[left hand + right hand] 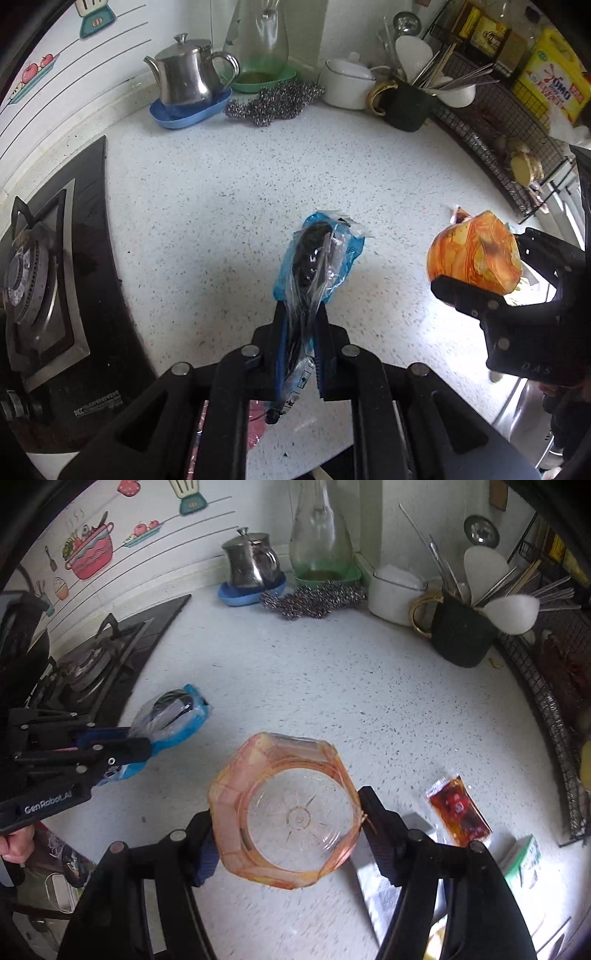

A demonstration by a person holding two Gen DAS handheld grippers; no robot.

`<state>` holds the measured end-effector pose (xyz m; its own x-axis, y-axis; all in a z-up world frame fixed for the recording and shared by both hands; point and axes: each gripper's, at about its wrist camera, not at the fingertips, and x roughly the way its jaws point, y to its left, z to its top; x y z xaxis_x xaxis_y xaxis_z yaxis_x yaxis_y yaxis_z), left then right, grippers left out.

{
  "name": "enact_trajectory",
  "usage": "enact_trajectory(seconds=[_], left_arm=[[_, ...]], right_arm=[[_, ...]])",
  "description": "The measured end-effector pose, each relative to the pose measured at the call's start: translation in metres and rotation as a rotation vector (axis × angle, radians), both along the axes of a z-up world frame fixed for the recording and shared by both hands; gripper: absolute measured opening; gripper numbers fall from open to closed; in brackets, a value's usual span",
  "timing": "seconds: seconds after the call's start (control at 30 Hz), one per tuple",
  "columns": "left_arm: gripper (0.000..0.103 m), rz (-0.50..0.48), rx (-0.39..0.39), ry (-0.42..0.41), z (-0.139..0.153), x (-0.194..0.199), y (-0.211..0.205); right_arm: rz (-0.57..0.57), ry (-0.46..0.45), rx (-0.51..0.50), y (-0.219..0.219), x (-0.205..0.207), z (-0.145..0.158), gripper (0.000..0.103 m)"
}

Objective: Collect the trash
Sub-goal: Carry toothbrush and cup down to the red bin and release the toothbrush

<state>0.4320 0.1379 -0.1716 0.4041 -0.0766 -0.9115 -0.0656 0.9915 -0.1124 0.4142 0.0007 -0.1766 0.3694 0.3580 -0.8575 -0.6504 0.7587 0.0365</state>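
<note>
One blue wrapper (320, 254) – one orange cup (284, 808) – one sauce packet (458, 809).

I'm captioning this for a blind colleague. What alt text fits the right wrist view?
The right gripper holds an orange-tinted clear plastic cup over a speckled white counter. At left, the left gripper clamps a blue wrapper; a red sauce packet lies at right.

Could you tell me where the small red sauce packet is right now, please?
In the right wrist view, the sauce packet lies flat on the speckled counter at lower right, just right of the orange plastic cup, near the wire rack.
</note>
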Motion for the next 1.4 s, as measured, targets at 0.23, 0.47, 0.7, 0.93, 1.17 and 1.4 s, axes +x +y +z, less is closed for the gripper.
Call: enact_trajectory(seconds=[0.23, 0.47, 0.7, 0.93, 1.17, 1.4], left_arm=[[0.011, -0.054, -0.013, -0.053, 0.032, -0.048, -0.001], [0.011, -0.108, -0.014, -0.069, 0.049, -0.111, 0.001], [0.011, -0.131, -0.006, -0.086, 0.060, -0.187, 0.002], [0.011, -0.118, 0.008, -0.093, 0.056, -0.256, 0.003], [0.011, -0.106, 0.009, -0.055, 0.038, -0.302, -0.004], [0.011, -0.083, -0.001, 0.047, -0.010, -0.330, -0.005]], right_arm=[[-0.048, -0.024, 0.013, -0.007, -0.058, 0.033, 0.065], [-0.102, -0.055, 0.014, -0.013, -0.114, 0.048, 0.065], [-0.153, -0.043, 0.022, -0.012, -0.172, 0.044, 0.065], [-0.168, -0.024, 0.020, -0.006, -0.244, 0.036, 0.065], [-0.165, 0.026, 0.017, -0.003, -0.289, 0.011, 0.065], [-0.155, 0.108, -0.003, 0.001, -0.310, -0.032, 0.065]])
